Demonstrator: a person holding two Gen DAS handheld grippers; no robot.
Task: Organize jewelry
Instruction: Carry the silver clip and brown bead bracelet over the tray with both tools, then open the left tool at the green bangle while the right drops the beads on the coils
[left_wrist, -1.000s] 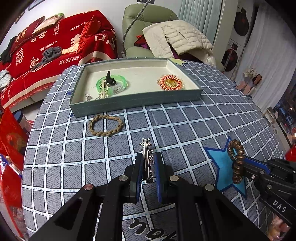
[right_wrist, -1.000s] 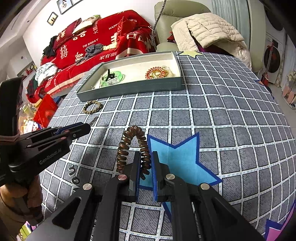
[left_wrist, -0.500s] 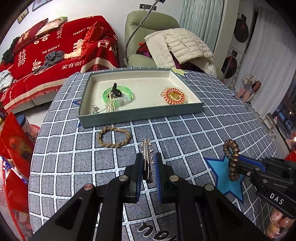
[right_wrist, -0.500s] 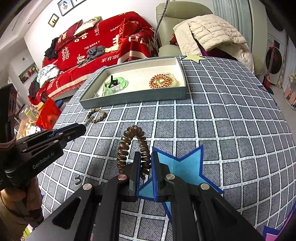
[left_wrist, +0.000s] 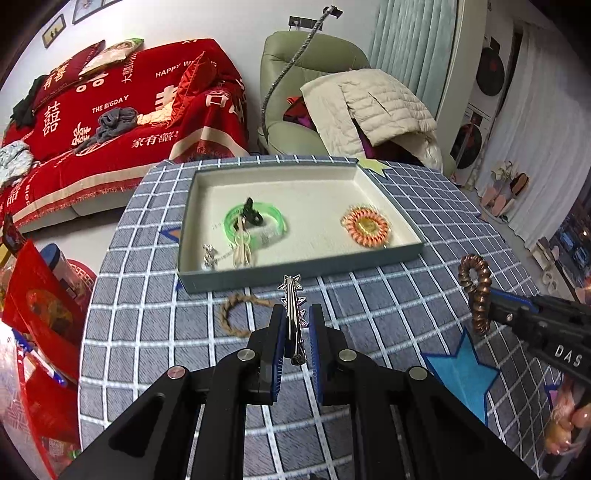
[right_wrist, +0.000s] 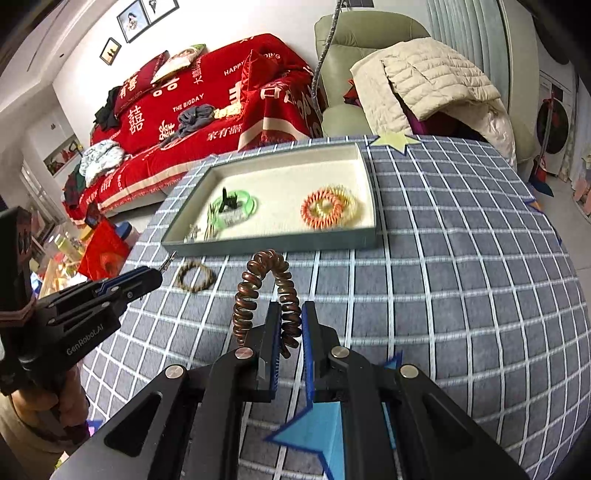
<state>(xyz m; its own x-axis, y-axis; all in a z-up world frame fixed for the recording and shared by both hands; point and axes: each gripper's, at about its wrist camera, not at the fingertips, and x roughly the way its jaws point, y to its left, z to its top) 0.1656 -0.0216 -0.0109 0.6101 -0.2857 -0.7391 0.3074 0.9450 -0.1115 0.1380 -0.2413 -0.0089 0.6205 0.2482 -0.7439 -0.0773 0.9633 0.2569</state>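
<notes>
1. Your left tool (left_wrist: 295, 332) is clamped on a silver hair clip (left_wrist: 293, 302), which stands on edge between the blue pads with its spiked end pointing forward, held above the counter (left_wrist: 147, 332) (the checked grey-blue cloth covers all of it).
2. Your right tool (right_wrist: 290, 328) is closed on a brown spiral hair tie (right_wrist: 266, 291); one end of the coil is pinched between the pads and the rest arches up and over to the left, hanging free of the cloth.
3. From the left wrist view, the right tool (left_wrist: 491, 314) shows at the right edge with the same brown coil (left_wrist: 476, 291) sticking up from its tip, well apart from the clip.
4. From the right wrist view, the left tool (right_wrist: 147, 278) reaches in from the left, and the clip's tip pokes out in front of it.
5. Under the right tool lies a blue star patch (right_wrist: 321, 424) on the cloth.
6. Just ahead of the left tool, a braided tan bracelet (left_wrist: 236, 314) lies flat on the counter, near the front wall of the tray and outside it.
7. Beyond that sits the shallow grey-green tray (left_wrist: 295, 273) with a cream lining.
8. Inside it, left of centre, is a green bangle (left_wrist: 273, 218) with a small black clip (left_wrist: 251, 214) on it and pale, thin pieces at its front edge (too blurred to name).
9. A small silver piece (left_wrist: 208, 254) lies in the tray's front left corner.
10. Toward the right of the tray rests an orange coil tie (left_wrist: 365, 225) with a yellowish one against it.
11. Behind the counter are a red-covered sofa (left_wrist: 122, 110) and a green armchair (left_wrist: 295, 74) with a cream jacket over it.
</notes>
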